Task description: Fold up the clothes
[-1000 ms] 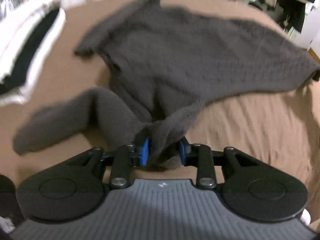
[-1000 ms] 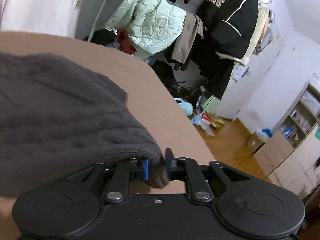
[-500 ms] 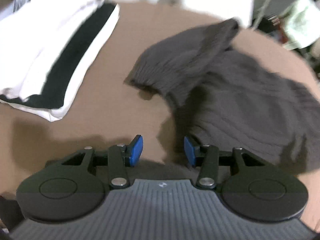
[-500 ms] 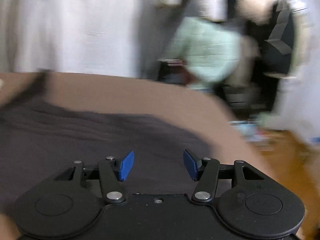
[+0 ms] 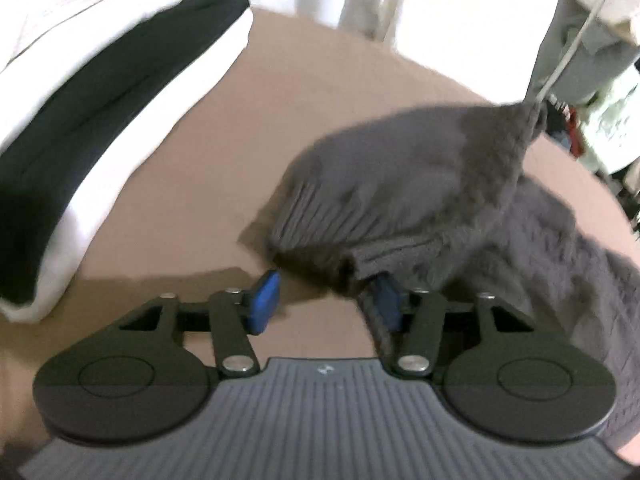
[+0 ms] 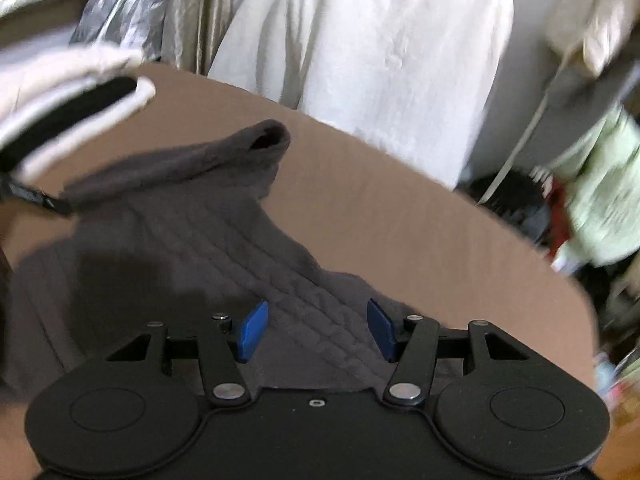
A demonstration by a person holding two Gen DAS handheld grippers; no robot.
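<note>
Both tools have let go since a second ago. Left tool spread, a ribbed cuff just at its blue pads. Right tool spread, hovering over the knit. Dark grey sweater lies loose on the brown bed, one sleeve doubled over the body. Judged mid-fold, regrip likely. Chunky, limp cable knit; folded black-and-white stack nearby.

Both grippers, left and right, now off the sweater.

Dark grey ribbed sweater, brown bedcover, blue claw pads
</note>
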